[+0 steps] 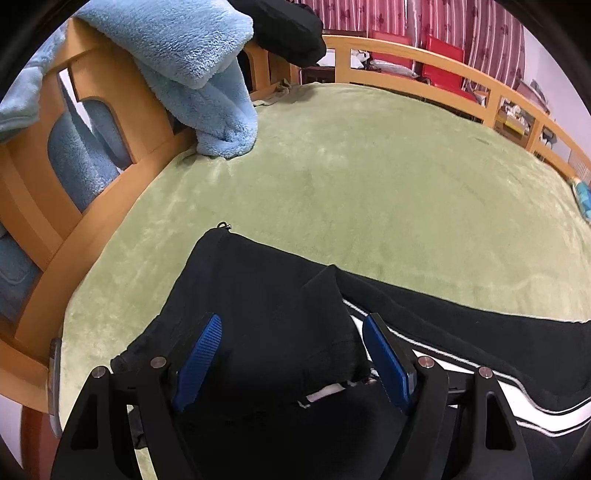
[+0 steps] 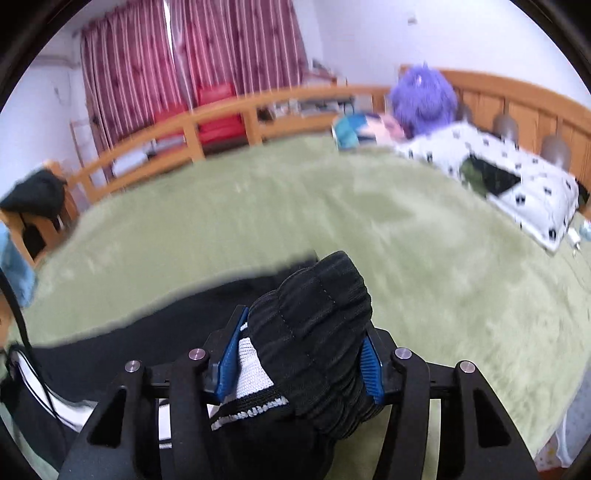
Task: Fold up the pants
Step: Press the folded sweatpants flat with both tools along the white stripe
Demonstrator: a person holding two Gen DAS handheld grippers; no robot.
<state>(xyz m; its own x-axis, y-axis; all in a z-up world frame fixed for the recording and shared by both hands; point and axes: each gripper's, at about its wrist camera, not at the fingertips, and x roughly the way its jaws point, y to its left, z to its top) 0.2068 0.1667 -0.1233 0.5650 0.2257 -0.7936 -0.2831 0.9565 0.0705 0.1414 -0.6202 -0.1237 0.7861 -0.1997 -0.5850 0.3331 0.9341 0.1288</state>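
Note:
Black pants [image 1: 266, 295] with white side stripes lie on a green blanket [image 1: 369, 177]. My left gripper [image 1: 291, 343] is open, its blue pads [image 1: 199, 358] on either side of the leg cuffs without closing on them. My right gripper [image 2: 303, 354] is shut on the bunched elastic waistband [image 2: 317, 325] and holds it above the blanket [image 2: 424, 258]. The rest of the pants [image 2: 129, 339] trail off to the left in the right wrist view.
A light blue fleece [image 1: 192, 66] and a dark garment [image 1: 288, 29] hang over the wooden bed rail [image 1: 110, 103]. A patterned pillow [image 2: 517, 184] and purple plush toy [image 2: 421, 96] lie at the headboard. Red chairs and curtains stand beyond the far rail.

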